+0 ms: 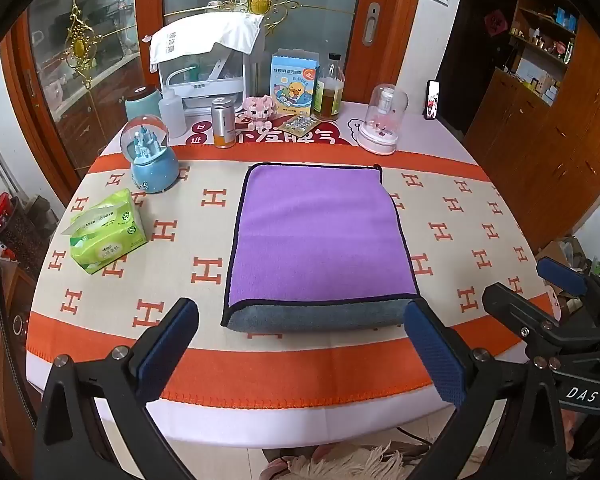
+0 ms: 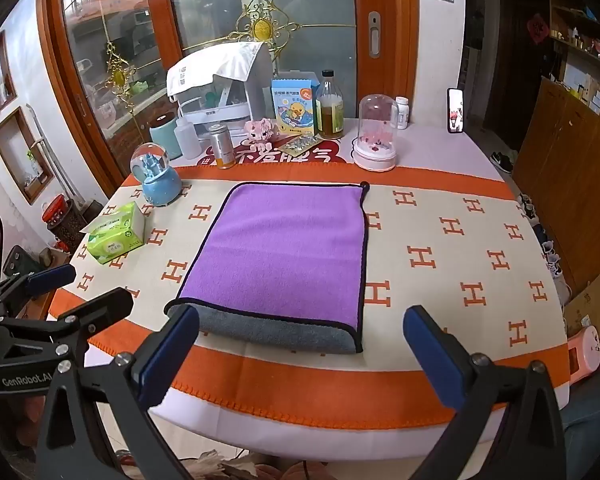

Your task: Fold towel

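A purple towel (image 1: 320,236) with a black hem and grey underside lies folded flat on the patterned tablecloth, its grey fold edge toward me. It also shows in the right wrist view (image 2: 284,256). My left gripper (image 1: 304,344) is open and empty, held above the table's near edge just in front of the towel's fold. My right gripper (image 2: 304,344) is open and empty, near the towel's front right corner. The right gripper shows at the right edge of the left wrist view (image 1: 540,284). The left gripper shows at the left edge of the right wrist view (image 2: 76,284).
A green tissue pack (image 1: 106,232) and a blue snow globe (image 1: 150,156) stand left of the towel. Along the back are a metal can (image 1: 223,122), a duck box (image 1: 294,84), a bottle (image 1: 330,88) and a glass dome (image 1: 384,120). Wooden cabinets (image 1: 540,140) stand at right.
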{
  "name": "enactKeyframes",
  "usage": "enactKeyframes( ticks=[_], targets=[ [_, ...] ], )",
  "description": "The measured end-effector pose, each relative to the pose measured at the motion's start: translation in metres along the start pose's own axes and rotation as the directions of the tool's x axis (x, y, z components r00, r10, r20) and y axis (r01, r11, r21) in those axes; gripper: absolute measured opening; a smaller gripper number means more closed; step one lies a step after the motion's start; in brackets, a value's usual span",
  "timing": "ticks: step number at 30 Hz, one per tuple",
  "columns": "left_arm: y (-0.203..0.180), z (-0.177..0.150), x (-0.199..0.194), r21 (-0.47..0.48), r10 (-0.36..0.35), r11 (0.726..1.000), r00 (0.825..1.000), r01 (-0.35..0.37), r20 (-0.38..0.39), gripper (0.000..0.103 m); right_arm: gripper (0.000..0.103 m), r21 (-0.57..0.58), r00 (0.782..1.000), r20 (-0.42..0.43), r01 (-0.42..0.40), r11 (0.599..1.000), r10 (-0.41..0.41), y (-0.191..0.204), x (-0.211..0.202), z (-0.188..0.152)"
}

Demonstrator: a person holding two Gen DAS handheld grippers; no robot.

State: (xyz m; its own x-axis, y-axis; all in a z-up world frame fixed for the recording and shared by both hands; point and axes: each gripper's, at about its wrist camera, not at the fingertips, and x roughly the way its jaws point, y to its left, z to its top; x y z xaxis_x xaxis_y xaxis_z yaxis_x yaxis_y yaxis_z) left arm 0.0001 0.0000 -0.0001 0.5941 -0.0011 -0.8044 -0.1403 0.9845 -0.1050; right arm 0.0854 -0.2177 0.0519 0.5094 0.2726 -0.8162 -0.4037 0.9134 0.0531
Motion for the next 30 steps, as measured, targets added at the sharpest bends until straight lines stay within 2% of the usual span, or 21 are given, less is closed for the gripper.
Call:
enactKeyframes(
  ticks=[30],
  targets=[
    [-0.0019,-0.0003,0.0011,-0.003,-0.008,1.000,1.000,0.008,0.000,0.102,0.102,0.003,1.000,-0.004,-0.002,1.000,0.002,0.0030,0.0009,-0.0009]
  ],
)
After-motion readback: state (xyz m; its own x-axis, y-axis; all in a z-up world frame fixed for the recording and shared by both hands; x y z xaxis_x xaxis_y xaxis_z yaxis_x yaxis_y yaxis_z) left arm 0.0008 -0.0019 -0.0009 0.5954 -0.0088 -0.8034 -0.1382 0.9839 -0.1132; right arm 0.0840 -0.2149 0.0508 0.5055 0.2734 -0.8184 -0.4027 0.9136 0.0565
